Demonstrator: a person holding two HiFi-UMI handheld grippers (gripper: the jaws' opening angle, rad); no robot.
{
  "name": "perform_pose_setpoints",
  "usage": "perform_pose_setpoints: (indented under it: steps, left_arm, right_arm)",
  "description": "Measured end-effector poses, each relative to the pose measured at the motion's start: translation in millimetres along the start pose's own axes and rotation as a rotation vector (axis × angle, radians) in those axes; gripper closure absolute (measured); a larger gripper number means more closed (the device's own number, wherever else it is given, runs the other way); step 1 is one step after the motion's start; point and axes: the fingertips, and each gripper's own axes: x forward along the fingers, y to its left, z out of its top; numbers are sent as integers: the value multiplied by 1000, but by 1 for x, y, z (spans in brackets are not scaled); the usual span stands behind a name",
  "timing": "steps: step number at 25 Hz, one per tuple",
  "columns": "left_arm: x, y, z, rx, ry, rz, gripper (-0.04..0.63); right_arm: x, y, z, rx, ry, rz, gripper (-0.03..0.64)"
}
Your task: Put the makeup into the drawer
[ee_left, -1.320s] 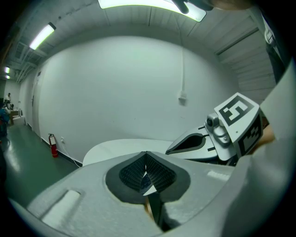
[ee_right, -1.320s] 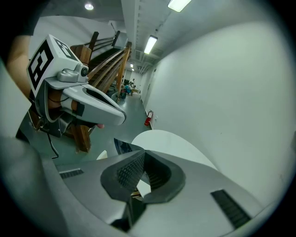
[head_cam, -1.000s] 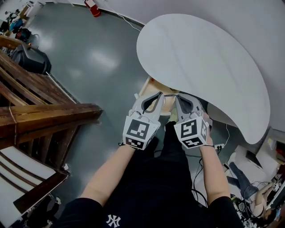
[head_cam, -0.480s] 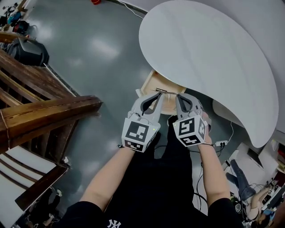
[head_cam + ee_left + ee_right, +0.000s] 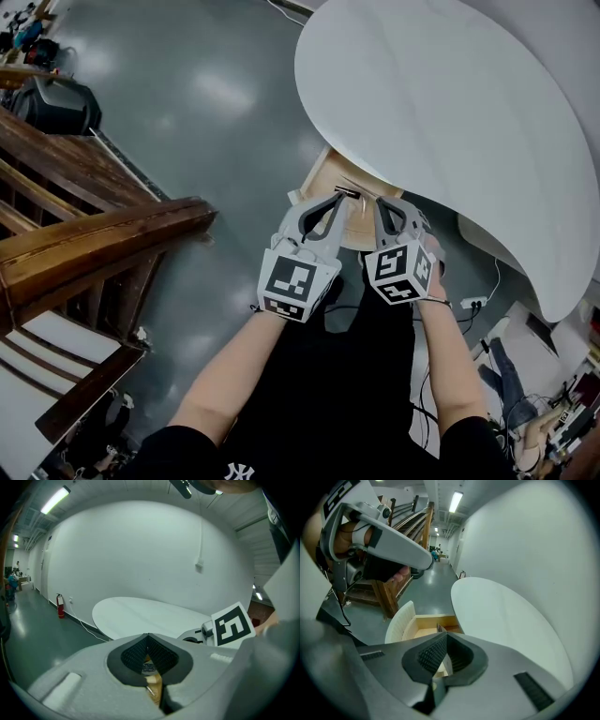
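An open light-wood drawer [image 5: 328, 178] sticks out from under the white oval table [image 5: 441, 103]; the right gripper view shows its ribbed white front [image 5: 397, 626] and bare inside [image 5: 423, 632]. Both grippers hover side by side just above it. My left gripper [image 5: 339, 196] has its jaws together, and a thin dark makeup stick [image 5: 348, 191] pokes out at its tip. My right gripper [image 5: 381, 202] is also shut, close to the right of the left one, and I cannot tell whether it touches the stick. Through the left gripper's jaws I see a thin stick [image 5: 149, 691] over wood.
A heavy wooden bench or railing [image 5: 103, 244] stands to the left on the grey floor [image 5: 206, 103]. Cables and a power strip [image 5: 466, 304] lie on the floor at the right, beside the person's legs. A white wall rises behind the table [image 5: 140, 555].
Both grippers have moved slightly forward over the drawer, and more of the drawer shows. The thin stick seemed to span both tips before; now it shows only at the left tip.
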Motion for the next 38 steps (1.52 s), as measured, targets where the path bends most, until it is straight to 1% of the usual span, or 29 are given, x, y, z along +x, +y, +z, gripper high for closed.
perform_pose_setpoints:
  steps: [4,9,13,18,20,24,29,38]
  left_arm:
    - [13,11,-6,2,3,-2,584]
    - [24,13,-9,6,1,-7,584]
    - [33,17,-15,3,6,-7,584]
    - [35,23,-26,-7,22,1,584]
    - [32,25,-30,-12,27,4,584]
    - [27,25,-28,-17,28,4,584]
    - [16,18,-10,-13,17,0,584]
    - [-11,3,25,10,-17,-11,584]
  right_arm:
    - [18,-5,-4,-2,11,-9,603]
    - [28,-4,-9,-37,14,-21,603]
    - [49,11,-24,-52,46,30,601]
    - [64,26,-34,-13,75,105,598]
    - [64,30,-33,2,75,119,598]
    - [55,33,-22,20,60,125,598]
    - [29,32,2,42,15,118,601]
    - [-25,8,58,140,-112,49,601]
